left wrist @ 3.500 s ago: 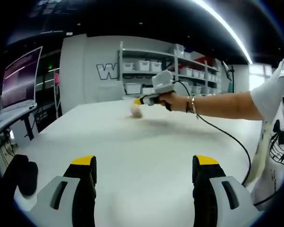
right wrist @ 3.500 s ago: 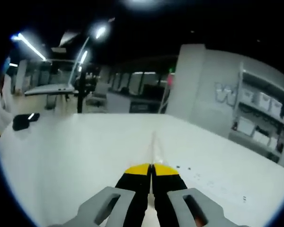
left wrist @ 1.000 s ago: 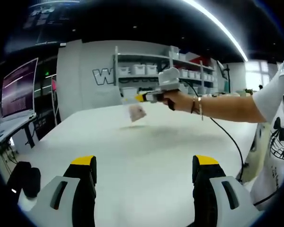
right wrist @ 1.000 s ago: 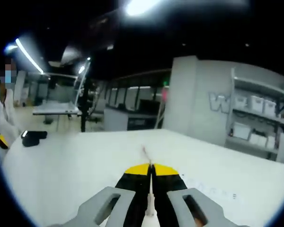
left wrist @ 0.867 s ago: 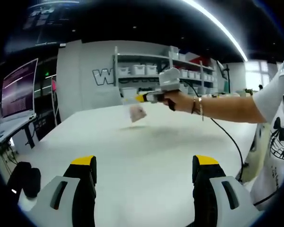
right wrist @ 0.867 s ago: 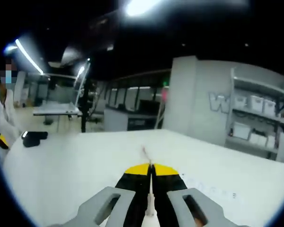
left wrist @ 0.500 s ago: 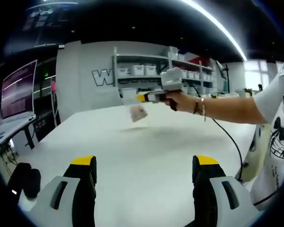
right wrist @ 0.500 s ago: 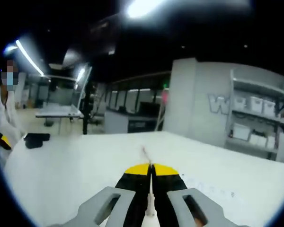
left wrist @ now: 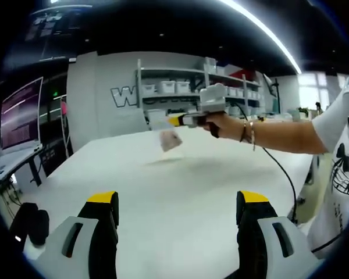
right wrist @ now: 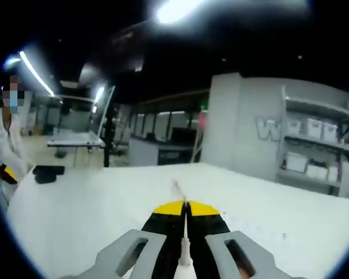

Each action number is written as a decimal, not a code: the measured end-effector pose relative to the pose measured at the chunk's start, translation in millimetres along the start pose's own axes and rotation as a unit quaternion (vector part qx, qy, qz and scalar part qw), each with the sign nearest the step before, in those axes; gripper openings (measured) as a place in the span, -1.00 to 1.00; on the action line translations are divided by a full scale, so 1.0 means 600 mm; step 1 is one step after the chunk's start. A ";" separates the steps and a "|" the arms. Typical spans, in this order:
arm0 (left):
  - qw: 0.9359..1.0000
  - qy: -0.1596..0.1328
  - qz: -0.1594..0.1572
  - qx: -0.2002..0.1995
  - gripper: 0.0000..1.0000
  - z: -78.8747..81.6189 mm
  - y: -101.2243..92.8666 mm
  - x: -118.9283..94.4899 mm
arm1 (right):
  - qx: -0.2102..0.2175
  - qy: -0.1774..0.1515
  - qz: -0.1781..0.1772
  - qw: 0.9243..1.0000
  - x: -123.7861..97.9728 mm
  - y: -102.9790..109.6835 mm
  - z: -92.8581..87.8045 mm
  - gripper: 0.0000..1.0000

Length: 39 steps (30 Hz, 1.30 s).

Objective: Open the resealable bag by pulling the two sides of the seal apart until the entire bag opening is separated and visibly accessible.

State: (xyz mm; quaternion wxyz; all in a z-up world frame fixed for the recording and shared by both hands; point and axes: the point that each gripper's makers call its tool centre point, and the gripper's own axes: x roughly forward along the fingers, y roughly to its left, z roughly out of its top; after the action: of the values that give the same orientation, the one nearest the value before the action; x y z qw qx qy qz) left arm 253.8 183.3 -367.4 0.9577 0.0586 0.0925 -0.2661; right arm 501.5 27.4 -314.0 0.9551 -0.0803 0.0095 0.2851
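1. Left gripper view: the left gripper (left wrist: 178,212), grey with black jaws tipped in yellow, stands wide open low over the white matte table (left wrist: 180,186) and holds nothing.
2. Same view, farther off: the right gripper (left wrist: 175,120), carried in a person's hand (left wrist: 220,123), holds the small clear resealable plastic bag (left wrist: 168,138) by its top edge. The bag hangs clear above the table, with something pale pinkish inside; what it is I cannot tell.
3. Same view, at the left edge: a dark rounded object (left wrist: 29,222) lies on the table, well apart from the bag. White shelving with storage boxes (left wrist: 180,87) stands against the far wall.
4. Right gripper view: the jaws of the right gripper (right wrist: 186,208) are pressed together on a thin clear strip, the bag's edge, which runs up between them and out past the yellow tips.
5. Judgement: the seal looks unopened, and the left gripper is well apart from the bag.
6. Risk: the right gripper seems to pinch both sides of the seal together. If so, a pull by the left gripper would only tug the bag, which might slip out and drop.
7. Risk: the film is thin and see-through, so the left jaws could close on both layers or miss the lip.
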 end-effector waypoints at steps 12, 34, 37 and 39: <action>1.000 -0.001 -0.003 0.004 0.64 0.003 -0.007 -0.001 | -0.001 -0.002 0.001 1.000 -0.020 0.005 -0.003 -1.00; 1.000 -0.001 -0.012 0.010 0.64 0.007 -0.024 0.006 | 0.006 -0.023 0.005 1.000 -0.059 0.004 0.006 -1.00; 1.000 -0.001 -0.014 0.011 0.64 0.007 -0.026 0.006 | 0.006 -0.026 0.007 1.000 -0.067 0.008 0.007 -1.00; 1.000 -0.001 -0.015 0.012 0.64 0.007 -0.028 0.007 | 0.007 -0.027 0.009 1.000 -0.070 0.009 0.008 -1.00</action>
State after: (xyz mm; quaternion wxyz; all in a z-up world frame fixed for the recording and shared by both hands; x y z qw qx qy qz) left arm 249.1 166.2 -365.0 0.9529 0.0683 0.0896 -0.2815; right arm 462.9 9.9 -307.7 0.9529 -0.0661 -0.0139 0.2957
